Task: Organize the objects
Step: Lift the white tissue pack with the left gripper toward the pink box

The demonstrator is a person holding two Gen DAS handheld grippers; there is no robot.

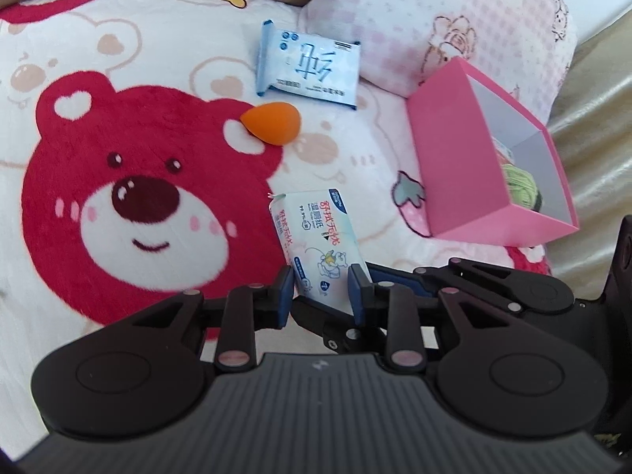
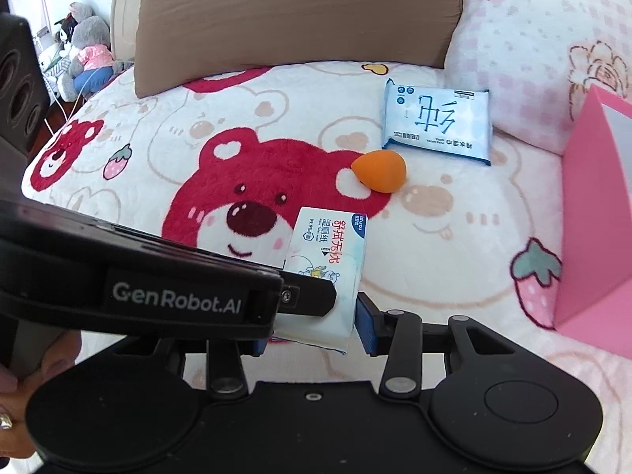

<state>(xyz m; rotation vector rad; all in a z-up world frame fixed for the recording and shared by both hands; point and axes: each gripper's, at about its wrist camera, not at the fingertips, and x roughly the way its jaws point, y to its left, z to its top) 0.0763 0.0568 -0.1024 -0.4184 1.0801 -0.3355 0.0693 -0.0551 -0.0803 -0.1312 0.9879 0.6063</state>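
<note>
A small white wet-wipe pack (image 1: 316,237) (image 2: 328,249) with red lettering hangs tilted just above the bear blanket. My left gripper (image 1: 320,296) is shut on its lower end, blue pads on both sides. My right gripper (image 2: 312,335) is shut on the same pack, and the left gripper's finger (image 2: 308,296) crosses in front of it. The right gripper's linkage (image 1: 493,284) shows beside the left one. An orange teardrop sponge (image 1: 272,122) (image 2: 379,175) and a blue wipes pack (image 1: 308,65) (image 2: 436,122) lie further back. An open pink box (image 1: 454,166) (image 2: 592,217) stands right, with green yarn (image 1: 521,185) inside.
A brown pillow (image 2: 296,19) and a pink patterned pillow (image 1: 434,19) (image 2: 533,59) close off the far side. Plush toys (image 2: 87,47) and a black speaker (image 2: 19,79) sit beyond the bed's left edge. A hand (image 2: 23,379) grips the left tool.
</note>
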